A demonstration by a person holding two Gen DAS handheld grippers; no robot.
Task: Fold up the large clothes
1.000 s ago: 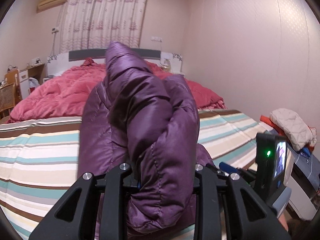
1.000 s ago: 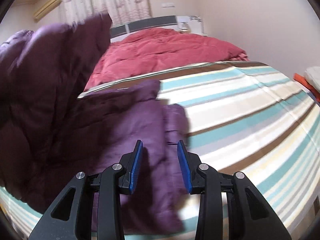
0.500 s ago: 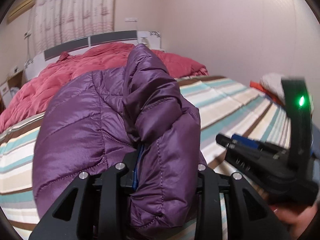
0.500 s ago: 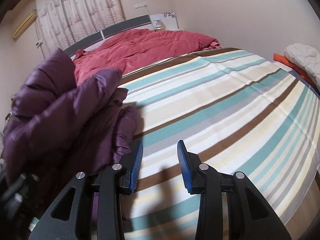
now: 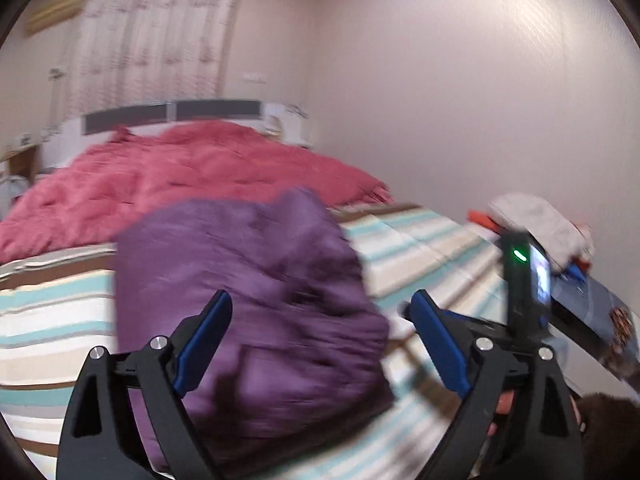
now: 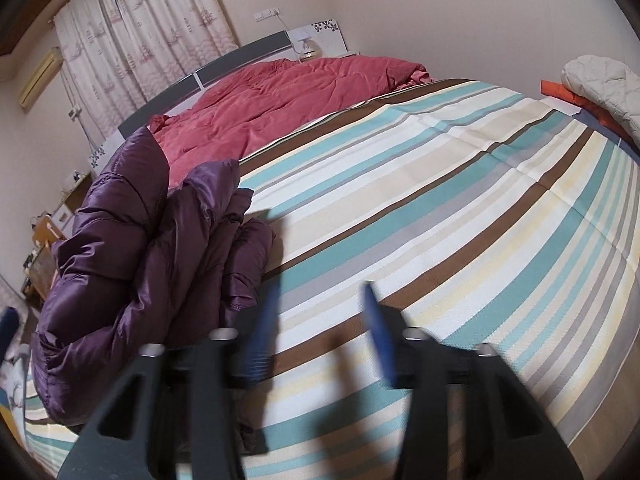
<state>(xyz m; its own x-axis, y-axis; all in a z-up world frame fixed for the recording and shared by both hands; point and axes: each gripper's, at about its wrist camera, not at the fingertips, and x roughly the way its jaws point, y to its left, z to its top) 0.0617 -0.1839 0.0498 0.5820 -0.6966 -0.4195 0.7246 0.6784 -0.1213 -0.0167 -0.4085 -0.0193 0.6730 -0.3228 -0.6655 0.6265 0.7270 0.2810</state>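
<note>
A purple puffer jacket (image 5: 256, 304) lies in a loose heap on the striped bed sheet (image 5: 420, 248). My left gripper (image 5: 320, 296) is low over its near end with the jaws opening wide. The jacket bulges between the blue pads (image 5: 204, 332), but they do not press on it. In the right wrist view the jacket (image 6: 160, 240) is bunched at the left. My right gripper (image 6: 319, 286) hovers over bare striped sheet (image 6: 440, 200) to the right of it, jaws opening and nothing between them.
A red quilt (image 5: 192, 184) covers the head of the bed below a grey headboard (image 6: 240, 60) and curtain. White and orange clothes (image 6: 600, 84) are piled off the bed's right side. A hand (image 5: 500, 408) holds the right gripper's housing (image 5: 524, 280), low on the right.
The left gripper has let go of the jacket and spread its jaws wide; the jacket has slumped onto the bed. The right gripper's jaws have widened and it has shifted right, off the jacket.
</note>
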